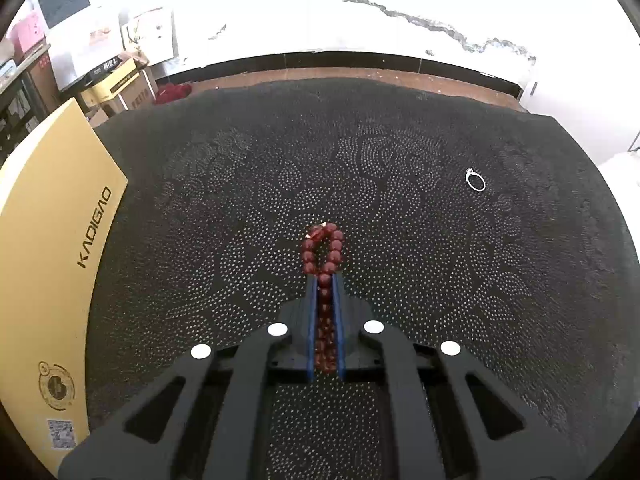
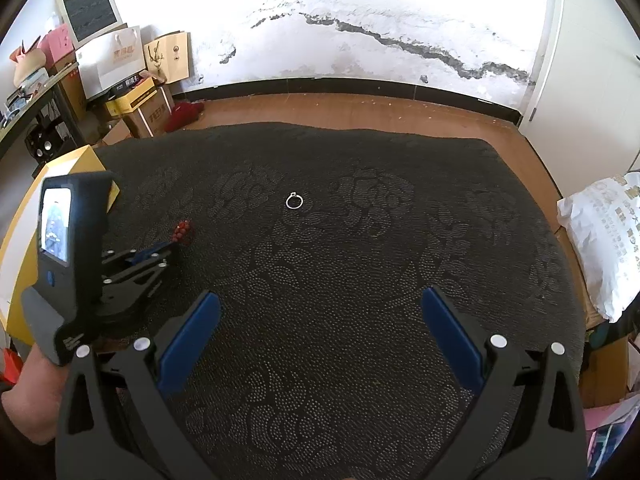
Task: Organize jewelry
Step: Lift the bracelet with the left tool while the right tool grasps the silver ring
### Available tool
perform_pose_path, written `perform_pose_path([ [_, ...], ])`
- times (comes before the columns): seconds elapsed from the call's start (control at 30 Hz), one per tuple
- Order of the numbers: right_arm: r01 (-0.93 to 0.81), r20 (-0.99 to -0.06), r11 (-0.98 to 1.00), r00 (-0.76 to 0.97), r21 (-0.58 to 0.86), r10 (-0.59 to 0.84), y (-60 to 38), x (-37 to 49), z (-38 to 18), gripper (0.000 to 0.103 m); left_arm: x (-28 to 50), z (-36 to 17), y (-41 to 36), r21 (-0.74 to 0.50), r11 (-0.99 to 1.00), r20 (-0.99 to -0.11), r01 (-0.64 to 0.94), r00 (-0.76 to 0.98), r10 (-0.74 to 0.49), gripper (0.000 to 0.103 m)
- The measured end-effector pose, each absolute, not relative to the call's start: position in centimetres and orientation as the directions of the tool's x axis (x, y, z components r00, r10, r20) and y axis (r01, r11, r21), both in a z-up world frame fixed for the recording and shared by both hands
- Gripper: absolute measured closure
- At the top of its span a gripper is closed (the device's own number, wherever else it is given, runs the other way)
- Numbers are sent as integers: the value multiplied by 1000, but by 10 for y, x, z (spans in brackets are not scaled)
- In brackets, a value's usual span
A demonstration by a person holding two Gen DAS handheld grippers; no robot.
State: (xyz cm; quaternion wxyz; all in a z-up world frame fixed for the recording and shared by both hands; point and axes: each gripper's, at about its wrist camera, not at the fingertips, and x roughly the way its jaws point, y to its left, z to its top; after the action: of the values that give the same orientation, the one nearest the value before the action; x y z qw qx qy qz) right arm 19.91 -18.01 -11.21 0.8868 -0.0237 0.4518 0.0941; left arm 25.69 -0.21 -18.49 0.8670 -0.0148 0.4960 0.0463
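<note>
My left gripper [image 1: 325, 278] is shut on a dark red bead bracelet [image 1: 325, 250]; the beads run between the blue pads and a loop sticks out past the fingertips, just above the dark patterned mat [image 1: 240, 208]. A thin silver ring [image 1: 475, 180] lies on the mat, far right of it. In the right wrist view my right gripper [image 2: 320, 304] is open and empty above the mat, with the ring [image 2: 294, 201] lying ahead of it. The left gripper [image 2: 160, 248] with the bracelet [image 2: 183, 233] shows at the left.
A yellow box [image 1: 52, 240] marked KADIGAO lies at the mat's left edge. Cardboard boxes and bags [image 2: 132, 80] stand by the far wall. A white plastic bag [image 2: 604, 236] sits off the mat's right edge on the wooden floor [image 2: 360, 108].
</note>
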Motion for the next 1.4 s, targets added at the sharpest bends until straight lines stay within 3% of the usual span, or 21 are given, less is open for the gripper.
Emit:
perform_pose_path([
  [0.6,-198,-814,980,565,28,137,-153,228,-129,6,226,-127,16,28,999,-814,-40,579,46,96],
  [0.93,-254,-882,967,459,-18,104,-132,275,-195,6,213,-111,39,-2,999,-812,-42,584,23,96],
  [1.33,-238,-830,971,539,16,145,-129,322,-212,6,206,-106,69,-29,997,-814,-76,580,21,96],
  [1.4,-233,-829,972,541,14,141,-127,327,-211,12,205,-107,73,-32,996,-817,-81,577,21,96],
])
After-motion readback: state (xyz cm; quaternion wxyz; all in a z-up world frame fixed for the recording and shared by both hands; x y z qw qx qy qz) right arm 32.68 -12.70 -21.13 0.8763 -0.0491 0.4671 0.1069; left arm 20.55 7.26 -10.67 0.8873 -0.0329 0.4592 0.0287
